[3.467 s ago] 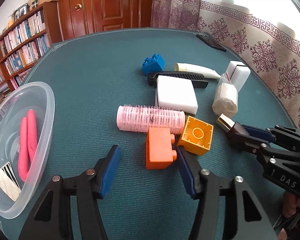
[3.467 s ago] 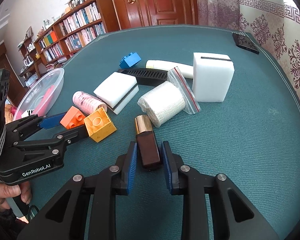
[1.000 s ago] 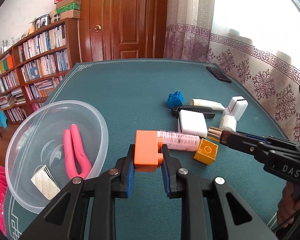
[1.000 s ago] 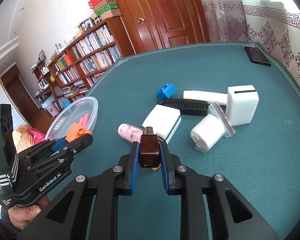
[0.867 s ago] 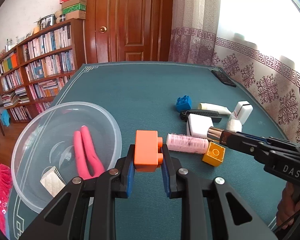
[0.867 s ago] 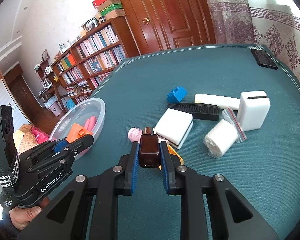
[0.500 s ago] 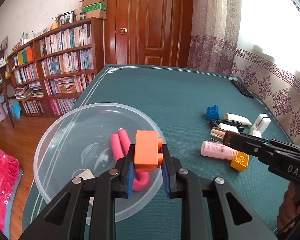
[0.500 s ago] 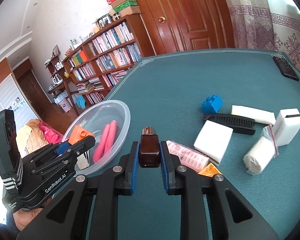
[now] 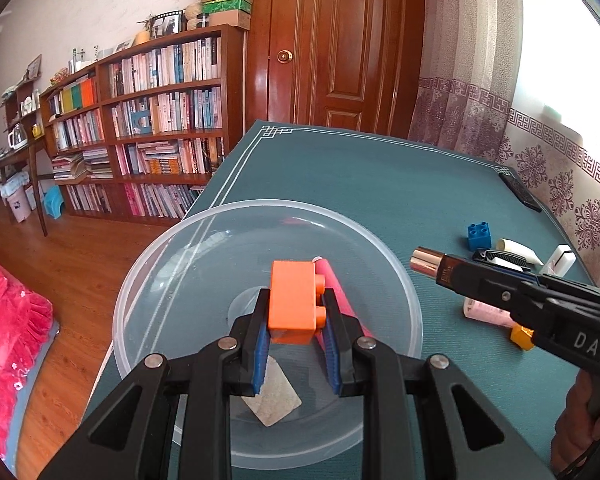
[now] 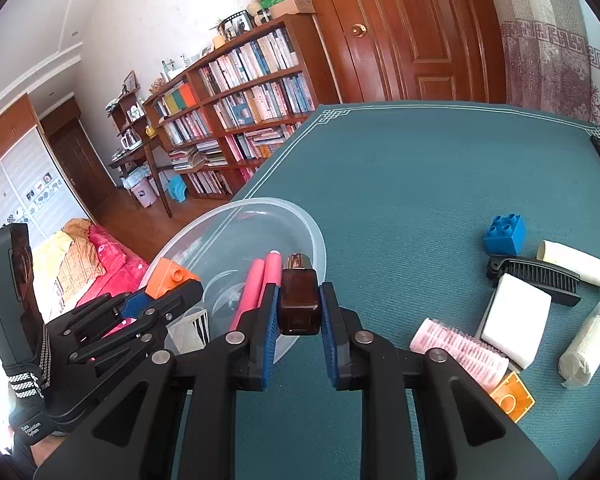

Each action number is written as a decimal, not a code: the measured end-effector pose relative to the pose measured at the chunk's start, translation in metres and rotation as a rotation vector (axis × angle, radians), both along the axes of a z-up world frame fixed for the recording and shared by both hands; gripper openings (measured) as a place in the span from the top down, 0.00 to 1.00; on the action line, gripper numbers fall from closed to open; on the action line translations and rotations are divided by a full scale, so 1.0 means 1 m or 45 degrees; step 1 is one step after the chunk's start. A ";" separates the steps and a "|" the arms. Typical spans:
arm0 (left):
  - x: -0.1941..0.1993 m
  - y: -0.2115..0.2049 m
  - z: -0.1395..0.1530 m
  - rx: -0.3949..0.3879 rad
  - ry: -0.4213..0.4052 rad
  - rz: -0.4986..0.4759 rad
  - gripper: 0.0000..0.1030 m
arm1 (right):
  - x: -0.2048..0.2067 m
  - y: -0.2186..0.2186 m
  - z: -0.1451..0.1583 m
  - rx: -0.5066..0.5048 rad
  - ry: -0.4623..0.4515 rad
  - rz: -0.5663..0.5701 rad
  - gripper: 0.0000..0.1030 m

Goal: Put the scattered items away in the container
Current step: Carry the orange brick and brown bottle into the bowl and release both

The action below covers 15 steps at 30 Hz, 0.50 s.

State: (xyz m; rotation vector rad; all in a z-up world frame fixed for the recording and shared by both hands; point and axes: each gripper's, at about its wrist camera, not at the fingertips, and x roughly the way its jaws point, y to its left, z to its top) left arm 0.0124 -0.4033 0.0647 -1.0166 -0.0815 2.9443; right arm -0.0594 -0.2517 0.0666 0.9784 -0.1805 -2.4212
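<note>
One orange brick (image 9: 294,300), one brown bottle (image 10: 299,300)

Clear glossy plastic bowl (image 9: 414,320), matt orange plastic brick (image 9: 294,300), shiny metallic-capped bottle (image 10: 299,300)

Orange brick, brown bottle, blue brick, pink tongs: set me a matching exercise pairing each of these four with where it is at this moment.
Things:
1. orange brick
2. brown bottle
3. blue brick
4. pink tongs

Places:
A. lying inside the clear bowl
B. clamped in the right gripper
C. on the green table, beside the black comb
D. clamped in the left gripper, above the bowl

Pairs: 1-D, 2-B, 3-C, 4-A
</note>
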 end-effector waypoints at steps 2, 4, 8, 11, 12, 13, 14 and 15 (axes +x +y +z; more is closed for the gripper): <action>-0.001 -0.002 -0.001 0.002 -0.004 0.005 0.74 | -0.003 -0.006 -0.001 0.011 0.002 0.006 0.79; -0.002 -0.005 -0.002 0.002 -0.007 0.009 0.74 | -0.007 -0.012 -0.003 0.017 0.000 0.012 0.79; -0.004 -0.011 -0.003 0.011 -0.015 0.026 0.74 | -0.012 -0.021 -0.007 0.028 -0.008 0.027 0.78; -0.005 -0.015 -0.004 0.028 -0.023 0.035 0.72 | -0.015 -0.025 -0.011 0.024 -0.026 0.030 0.78; -0.005 -0.016 -0.005 0.035 -0.027 0.038 0.68 | -0.016 -0.026 -0.012 0.024 -0.037 0.035 0.78; -0.006 -0.017 -0.005 0.042 -0.029 0.045 0.54 | -0.018 -0.026 -0.014 0.022 -0.046 0.039 0.78; -0.005 -0.019 -0.005 0.048 -0.023 0.054 0.39 | -0.019 -0.027 -0.014 0.020 -0.050 0.041 0.77; -0.004 -0.021 -0.004 0.050 -0.012 0.067 0.32 | -0.019 -0.026 -0.016 0.021 -0.055 0.041 0.77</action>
